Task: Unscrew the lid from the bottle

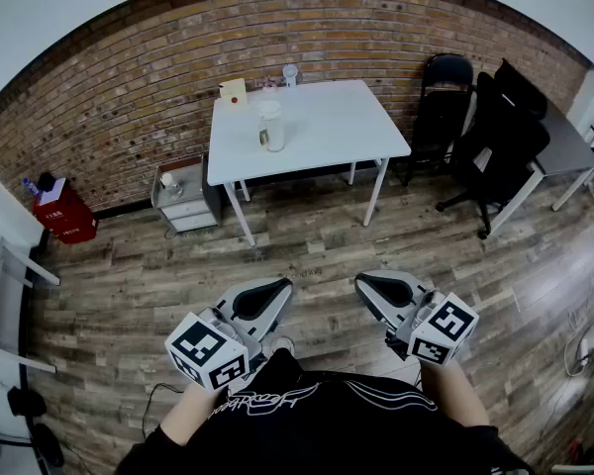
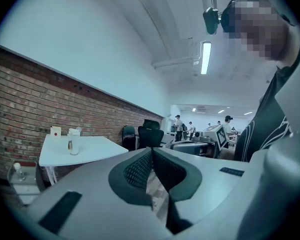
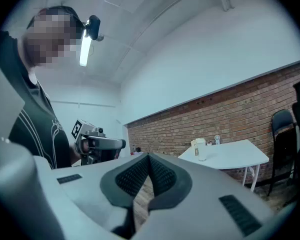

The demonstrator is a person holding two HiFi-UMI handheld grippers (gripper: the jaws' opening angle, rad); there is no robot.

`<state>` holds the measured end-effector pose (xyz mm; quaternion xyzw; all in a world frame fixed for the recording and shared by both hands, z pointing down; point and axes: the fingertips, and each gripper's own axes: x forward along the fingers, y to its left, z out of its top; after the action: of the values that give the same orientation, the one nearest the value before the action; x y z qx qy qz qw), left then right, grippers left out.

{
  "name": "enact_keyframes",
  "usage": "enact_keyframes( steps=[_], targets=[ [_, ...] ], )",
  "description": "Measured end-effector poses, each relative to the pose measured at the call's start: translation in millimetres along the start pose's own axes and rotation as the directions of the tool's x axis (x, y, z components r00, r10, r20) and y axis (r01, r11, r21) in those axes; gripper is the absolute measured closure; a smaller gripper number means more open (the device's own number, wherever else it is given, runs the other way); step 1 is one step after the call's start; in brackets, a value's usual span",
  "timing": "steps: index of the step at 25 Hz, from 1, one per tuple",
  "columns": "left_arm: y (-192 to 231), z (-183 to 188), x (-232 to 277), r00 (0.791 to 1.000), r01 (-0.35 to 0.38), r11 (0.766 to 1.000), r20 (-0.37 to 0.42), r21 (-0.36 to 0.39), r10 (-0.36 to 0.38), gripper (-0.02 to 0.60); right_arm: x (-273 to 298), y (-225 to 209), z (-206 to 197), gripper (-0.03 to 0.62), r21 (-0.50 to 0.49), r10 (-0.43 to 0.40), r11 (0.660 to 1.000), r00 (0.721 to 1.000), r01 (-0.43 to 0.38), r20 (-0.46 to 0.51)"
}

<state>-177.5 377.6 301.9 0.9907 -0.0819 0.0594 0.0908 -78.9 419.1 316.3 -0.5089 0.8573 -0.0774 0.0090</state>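
A white rectangular table (image 1: 346, 127) stands against a red brick wall (image 1: 129, 77). On the table, toward its left end in the head view, a clear plastic bottle (image 1: 272, 135) stands upright with its white lid (image 1: 268, 108) on. A small pale card (image 1: 234, 92) stands on the table just behind the bottle, by the wall. A grey drawer unit (image 1: 183, 194) sits beside the table's left end, and black chairs (image 1: 495, 132) stand off its right end. The left gripper (image 1: 275, 288) and the right gripper (image 1: 368, 283) hang side by side well short of the table, over the wooden plank floor (image 1: 307, 236). Each has its jaws pressed together with nothing between them.
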Motion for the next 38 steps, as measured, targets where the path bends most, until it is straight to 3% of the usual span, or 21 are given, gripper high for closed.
enact_keyframes(
  steps=[7, 18, 21, 23, 24, 27, 30, 38],
  targets=[
    [-8.4, 6.0, -0.2, 1.000, -0.006, 1.000, -0.017, 0.022, 0.007, 0.546, -12.7, 6.0, 11.2, 0.599, -0.030, -0.011, 0.999, 1.000, 0.011, 0.015],
    [-22.1, 2.3, 24.4, 0.996, 0.004, 0.999, -0.085, 0.047, 0.000, 0.543, -56.5, -22.9, 18.4, 0.599, -0.006, -0.159, 0.987, 0.984, 0.160, 0.078],
    [-17.9, 3.8, 24.5, 0.997, -0.006, 1.000, -0.077, 0.031, 0.009, 0.536, -57.2, -29.6, 17.5, 0.541, -0.009, -0.176, 0.984, 0.981, 0.177, 0.075],
    [-13.1, 3.0, 24.8, 0.997, -0.009, 1.000, -0.082, 0.021, 0.011, 0.380, -53.7, -33.2, 17.4, 0.467, -0.009, -0.183, 0.983, 0.981, 0.184, 0.069],
    [-9.3, 1.9, 25.0, 0.996, -0.019, 1.000, -0.085, 0.020, 0.020, 0.339, -51.7, -34.4, 16.8, 0.429, -0.007, -0.184, 0.983, 0.981, 0.185, 0.067],
    [4.0, 0.5, 26.9, 0.996, -0.061, 0.998, -0.065, 0.011, 0.062, 0.306, -49.5, -39.6, 11.1, 0.316, 0.007, -0.194, 0.981, 0.980, 0.193, 0.051],
    [19.4, 4.1, 32.8, 0.996, -0.084, 0.996, -0.031, -0.002, 0.084, 0.266, -46.4, -52.8, 5.0, 0.269, 0.026, -0.223, 0.975, 0.974, 0.222, 0.028],
    [72.6, 0.4, 57.9, 0.991, -0.131, 0.991, -0.004, -0.036, 0.131, 0.232, -20.9, -88.0, -5.0, 0.229, 0.045, -0.236, 0.971, 0.972, 0.235, -0.001]
  ],
)
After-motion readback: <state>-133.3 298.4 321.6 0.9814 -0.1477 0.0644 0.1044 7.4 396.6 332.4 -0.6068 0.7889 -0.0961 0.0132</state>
